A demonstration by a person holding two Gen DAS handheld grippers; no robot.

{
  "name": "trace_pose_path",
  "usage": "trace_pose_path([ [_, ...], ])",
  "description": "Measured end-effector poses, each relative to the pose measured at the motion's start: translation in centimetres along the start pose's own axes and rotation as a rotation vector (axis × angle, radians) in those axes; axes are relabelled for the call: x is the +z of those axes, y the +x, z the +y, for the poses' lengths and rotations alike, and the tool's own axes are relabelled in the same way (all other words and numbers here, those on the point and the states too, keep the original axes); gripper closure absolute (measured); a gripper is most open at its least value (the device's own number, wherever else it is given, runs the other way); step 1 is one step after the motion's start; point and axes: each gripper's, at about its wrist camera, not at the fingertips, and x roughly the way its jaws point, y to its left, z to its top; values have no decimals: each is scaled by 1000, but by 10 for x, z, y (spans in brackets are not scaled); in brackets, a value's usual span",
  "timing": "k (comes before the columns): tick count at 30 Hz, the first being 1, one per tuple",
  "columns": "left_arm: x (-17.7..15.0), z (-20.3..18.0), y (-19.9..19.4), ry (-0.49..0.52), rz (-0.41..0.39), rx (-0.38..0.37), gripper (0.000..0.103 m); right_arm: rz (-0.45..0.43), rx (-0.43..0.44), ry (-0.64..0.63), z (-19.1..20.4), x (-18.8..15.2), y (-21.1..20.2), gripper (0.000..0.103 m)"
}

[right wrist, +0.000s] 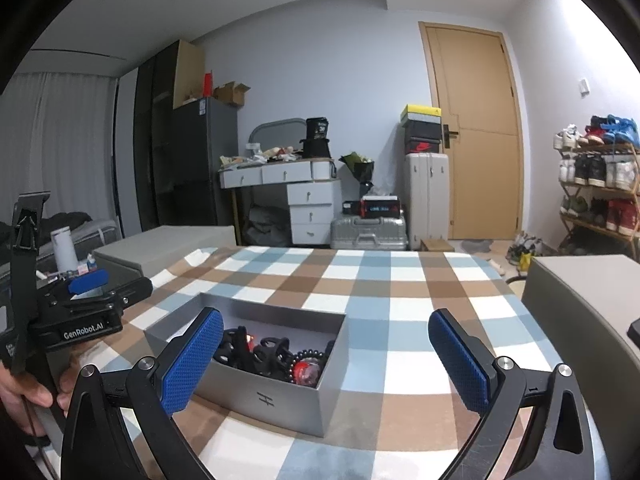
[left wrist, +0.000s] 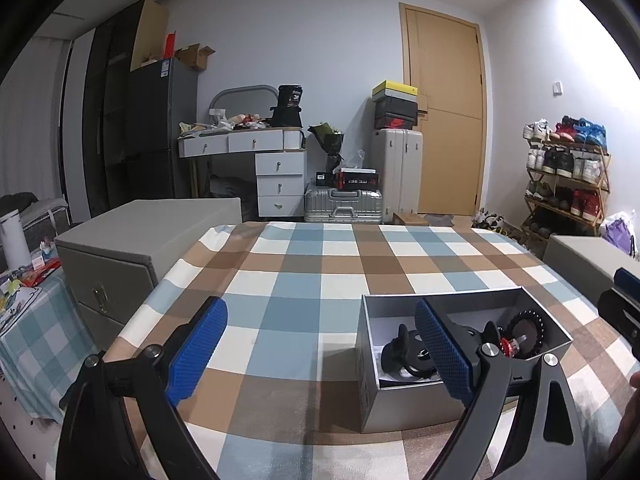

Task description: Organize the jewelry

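Observation:
An open silver-grey box (left wrist: 400,404) (right wrist: 260,392) stands on the checked tablecloth (left wrist: 300,280) (right wrist: 400,280). Inside lie black claw hair clips (left wrist: 400,350) (right wrist: 240,344), a dark beaded bracelet (left wrist: 536,320) (right wrist: 310,355) and a small red piece (left wrist: 508,347) (right wrist: 304,370). My left gripper (left wrist: 322,348) is open, hovering over the cloth; its right finger overlaps the box's left part in the view. My right gripper (right wrist: 326,360) is open wide, with the box's right corner seen between its fingers but untouched. Each gripper shows in the other's view: the right gripper (left wrist: 618,300) and the left gripper (right wrist: 90,286), held by a hand (right wrist: 24,392).
Grey padded cabinets flank the table, one on the left (left wrist: 132,248) and one on the right (right wrist: 580,300). A side table with a white bottle (left wrist: 14,240) is at far left. Behind are a white desk (left wrist: 260,148), suitcases (left wrist: 344,204), a door and a shoe rack (left wrist: 568,176).

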Motion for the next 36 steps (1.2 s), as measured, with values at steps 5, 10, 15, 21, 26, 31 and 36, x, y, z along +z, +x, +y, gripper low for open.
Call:
trace_pose_path([
  [5,2,-3,-4,10,-5,-1,10,35,-10,-16,3,1,7,0],
  [10,2,-2,-7,-1,-11,39,6,30,-17,-29,5,1,7,0],
  [15,1,0,-10,-13,-40,41,5,40,-26,-32,5,1,10,0],
  [21,1,-1,-8,-10,-40,39,5,40,-32,-30,5,1,10,0],
  [26,2,-1,-7,-10,-40,39,4,35,-34,-29,5,1,10,0],
  [31,1,-1,-6,-9,-40,35,1,34,-35,-31,5,1,10,0],
  [36,1,-1,-6,-9,-40,34,1,34,-35,-31,5,0,10,0],
])
